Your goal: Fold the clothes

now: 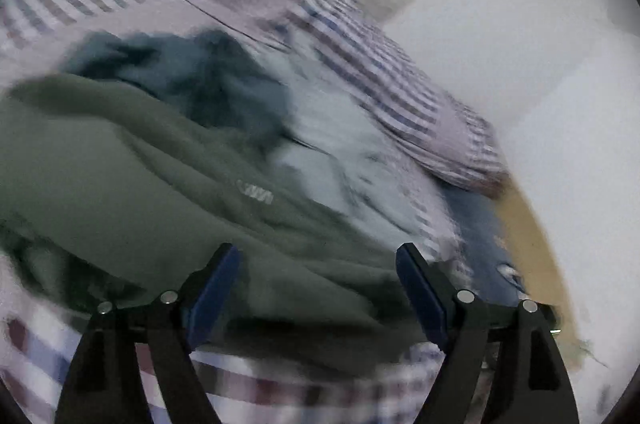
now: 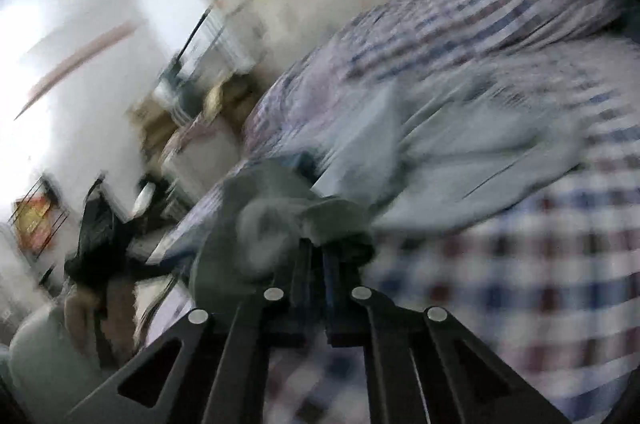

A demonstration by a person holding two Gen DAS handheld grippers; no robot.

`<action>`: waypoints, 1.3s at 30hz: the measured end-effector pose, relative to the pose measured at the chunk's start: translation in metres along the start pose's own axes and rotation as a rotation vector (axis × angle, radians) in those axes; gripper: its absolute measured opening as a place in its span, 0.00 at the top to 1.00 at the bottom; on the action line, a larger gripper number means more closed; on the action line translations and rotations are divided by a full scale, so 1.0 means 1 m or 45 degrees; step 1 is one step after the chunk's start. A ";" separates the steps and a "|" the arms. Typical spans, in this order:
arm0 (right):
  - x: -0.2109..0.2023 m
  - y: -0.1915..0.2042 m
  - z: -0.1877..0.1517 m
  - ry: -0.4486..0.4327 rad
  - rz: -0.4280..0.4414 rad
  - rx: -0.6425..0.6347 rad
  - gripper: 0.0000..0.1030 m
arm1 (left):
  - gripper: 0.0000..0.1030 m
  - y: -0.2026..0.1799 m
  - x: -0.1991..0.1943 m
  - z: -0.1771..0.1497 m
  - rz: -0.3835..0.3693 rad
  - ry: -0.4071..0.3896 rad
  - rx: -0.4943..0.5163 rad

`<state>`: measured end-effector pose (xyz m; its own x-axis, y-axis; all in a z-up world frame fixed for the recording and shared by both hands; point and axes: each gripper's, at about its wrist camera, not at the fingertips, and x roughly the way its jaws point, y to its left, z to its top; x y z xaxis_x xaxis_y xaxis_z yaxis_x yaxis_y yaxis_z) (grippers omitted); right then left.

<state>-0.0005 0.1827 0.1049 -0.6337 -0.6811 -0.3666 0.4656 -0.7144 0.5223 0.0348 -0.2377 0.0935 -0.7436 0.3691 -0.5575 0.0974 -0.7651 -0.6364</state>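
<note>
An olive-green garment (image 1: 132,183) with a small white logo lies spread over the checked bedsheet (image 1: 256,392) in the left wrist view. My left gripper (image 1: 318,260) hovers open just above its near edge, nothing between the fingers. Behind it lie a dark teal garment (image 1: 192,71) and a pale blue one (image 1: 328,143). In the right wrist view, my right gripper (image 2: 318,248) is shut on a bunched grey-green piece of cloth (image 2: 272,207), lifted off the bed. Both views are motion-blurred.
A checked pillow (image 1: 372,63) lies at the head of the bed, against a white wall (image 1: 520,43). A pale blue garment (image 2: 420,151) lies on the checked bedsheet (image 2: 520,264). Left of the bed stands cluttered furniture with boxes (image 2: 160,127) and dark objects (image 2: 96,236).
</note>
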 end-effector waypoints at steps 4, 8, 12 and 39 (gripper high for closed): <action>-0.066 -0.052 0.040 -0.309 -0.221 0.141 1.00 | 0.19 -0.003 -0.007 -0.002 0.058 -0.035 0.051; -0.128 -0.109 0.057 -0.472 -0.363 0.322 1.00 | 0.19 -0.026 0.008 -0.010 0.161 0.000 0.210; -0.106 -0.130 0.059 -0.287 -0.290 0.400 0.92 | 0.19 -0.037 0.023 -0.025 0.205 0.052 0.304; -0.023 -0.072 0.025 -0.003 -0.505 -0.047 0.97 | 0.31 0.037 0.002 -0.009 0.513 0.017 -0.075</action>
<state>-0.0350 0.2539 0.0944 -0.7705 -0.3505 -0.5325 0.2059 -0.9273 0.3125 0.0427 -0.2608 0.0642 -0.6297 0.0532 -0.7750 0.4170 -0.8185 -0.3951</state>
